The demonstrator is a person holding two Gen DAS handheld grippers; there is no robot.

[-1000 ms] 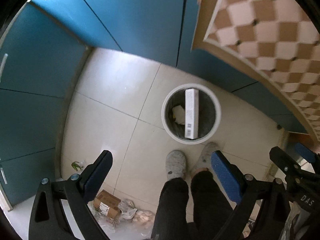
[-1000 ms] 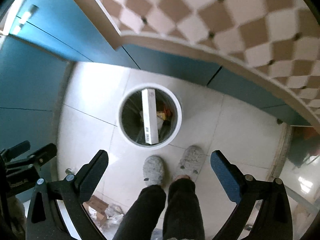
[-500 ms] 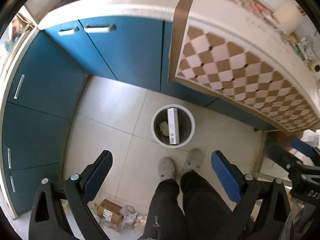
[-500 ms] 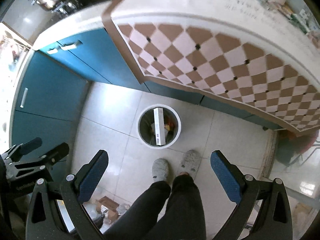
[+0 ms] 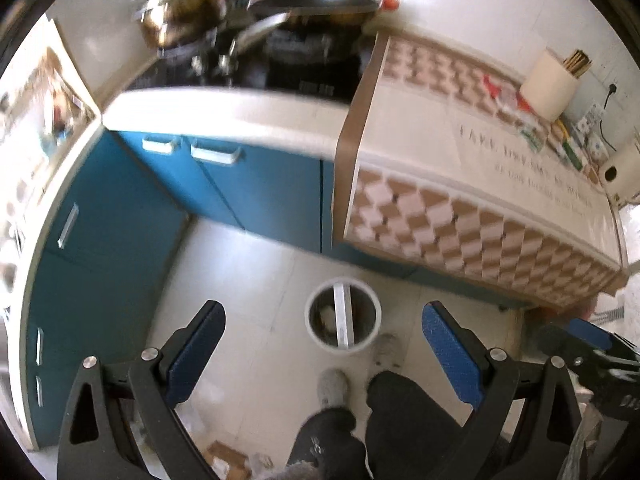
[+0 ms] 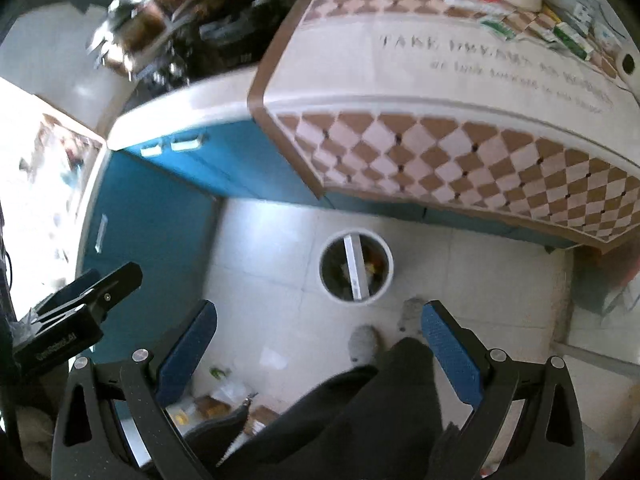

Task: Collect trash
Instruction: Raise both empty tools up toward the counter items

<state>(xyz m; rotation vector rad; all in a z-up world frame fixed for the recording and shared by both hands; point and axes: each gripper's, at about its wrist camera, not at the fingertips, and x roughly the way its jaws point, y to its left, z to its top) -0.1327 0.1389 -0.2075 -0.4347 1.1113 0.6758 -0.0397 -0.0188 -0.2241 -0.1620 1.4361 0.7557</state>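
A round white waste bin [image 5: 343, 348] [image 6: 387, 276] stands on the tiled floor by the blue cabinets. A long white box [image 5: 342, 316] [image 6: 354, 268] leans inside it over other scraps. My left gripper [image 5: 323, 322] is high above the bin, open, with nothing between its blue pads [image 5: 452, 352]. My right gripper [image 6: 320, 322] is open too and empty, also far above the floor. Small packets [image 5: 532, 136] [image 6: 496, 26] lie at the far end of the checked counter. More litter, a small cardboard box [image 6: 212, 406] and wrappers, sits on the floor at lower left.
A counter with a brown-and-white checked cloth [image 5: 480, 184] [image 6: 460, 104] runs along the right. A stove with pans [image 5: 288, 36] stands at the back. Blue cabinets [image 5: 120, 240] wrap the left side. The person's legs and grey slippers [image 5: 334, 386] stand just before the bin.
Both grippers have risen well above the bin and tilted up. The bin looks smaller, and the counter top and stove have come into view. Both stay open.
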